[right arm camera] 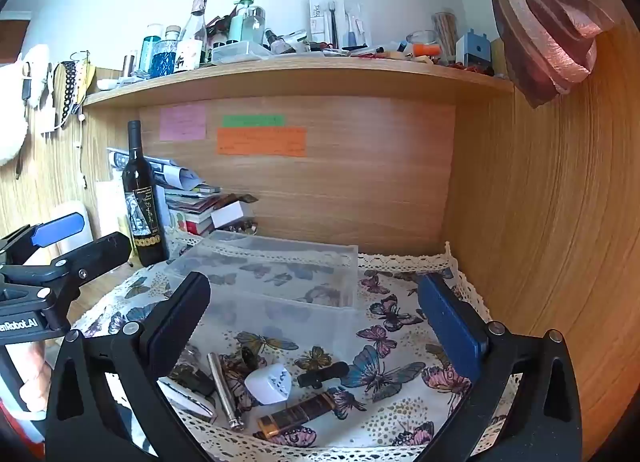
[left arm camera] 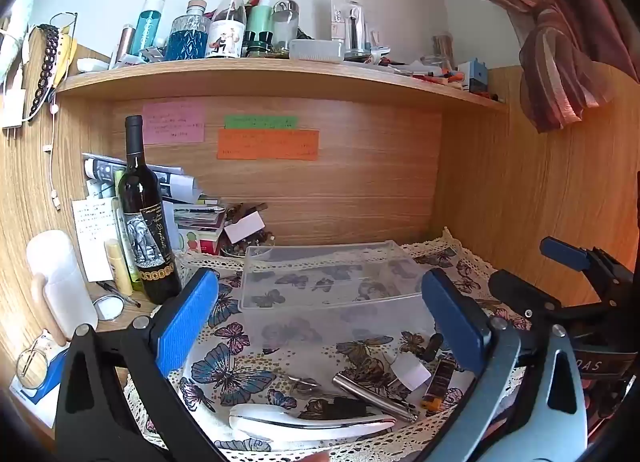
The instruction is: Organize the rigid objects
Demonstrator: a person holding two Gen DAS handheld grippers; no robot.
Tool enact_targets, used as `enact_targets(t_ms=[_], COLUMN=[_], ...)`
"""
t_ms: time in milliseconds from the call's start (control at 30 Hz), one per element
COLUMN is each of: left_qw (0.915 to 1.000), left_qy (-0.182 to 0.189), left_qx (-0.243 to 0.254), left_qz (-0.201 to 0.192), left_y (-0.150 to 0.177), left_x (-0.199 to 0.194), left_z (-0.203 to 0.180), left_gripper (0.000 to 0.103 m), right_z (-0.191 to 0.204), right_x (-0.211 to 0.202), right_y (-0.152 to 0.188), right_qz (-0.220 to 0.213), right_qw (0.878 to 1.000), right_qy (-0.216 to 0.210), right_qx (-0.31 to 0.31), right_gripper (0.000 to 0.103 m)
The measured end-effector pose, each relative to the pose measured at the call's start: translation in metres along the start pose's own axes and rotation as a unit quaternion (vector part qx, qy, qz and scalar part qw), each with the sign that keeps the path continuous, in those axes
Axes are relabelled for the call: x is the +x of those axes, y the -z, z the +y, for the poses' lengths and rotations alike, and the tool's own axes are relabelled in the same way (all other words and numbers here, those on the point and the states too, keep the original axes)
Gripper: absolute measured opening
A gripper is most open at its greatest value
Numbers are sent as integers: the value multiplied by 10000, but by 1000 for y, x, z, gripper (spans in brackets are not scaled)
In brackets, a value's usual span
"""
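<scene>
Several small rigid objects lie on a butterfly-print cloth (right arm camera: 384,346): a white plug adapter (right arm camera: 269,382), a silver metal tube (right arm camera: 224,390), a black-and-gold lighter (right arm camera: 296,414), a small black piece (right arm camera: 322,376) and a white handheld device (left arm camera: 312,424). A clear plastic box (left arm camera: 332,282) stands behind them; it also shows in the right wrist view (right arm camera: 276,274). My left gripper (left arm camera: 320,314) is open above the cloth, in front of the box. My right gripper (right arm camera: 316,320) is open over the objects. Both are empty.
A dark wine bottle (left arm camera: 146,221) stands at the left beside papers and stacked books (left arm camera: 200,221). A white container (left arm camera: 60,274) stands at far left. A crowded wooden shelf (left arm camera: 280,73) runs overhead. Wooden walls close the back and right. The right gripper's body (left arm camera: 572,302) shows in the left wrist view.
</scene>
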State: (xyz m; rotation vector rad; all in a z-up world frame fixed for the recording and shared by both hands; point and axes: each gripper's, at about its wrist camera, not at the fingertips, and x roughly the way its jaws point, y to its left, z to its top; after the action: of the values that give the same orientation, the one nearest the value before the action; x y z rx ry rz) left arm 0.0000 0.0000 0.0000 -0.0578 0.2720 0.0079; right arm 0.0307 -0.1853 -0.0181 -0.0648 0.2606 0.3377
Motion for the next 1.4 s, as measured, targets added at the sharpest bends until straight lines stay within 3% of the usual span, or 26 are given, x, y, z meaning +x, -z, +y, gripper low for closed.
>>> enact_targets(t_ms=[1400], left_qw=[9999], left_qy=[35], left_qx=[53], left_qz=[-140], left_y=[0], left_x=[-1], left_z=[-5], left_gripper=[103], right_z=[2], right_x=[-1], right_y=[0], right_qz=[-38], right_qw=[9999], right_qy=[-87], right_qx=[70], right_gripper=[103])
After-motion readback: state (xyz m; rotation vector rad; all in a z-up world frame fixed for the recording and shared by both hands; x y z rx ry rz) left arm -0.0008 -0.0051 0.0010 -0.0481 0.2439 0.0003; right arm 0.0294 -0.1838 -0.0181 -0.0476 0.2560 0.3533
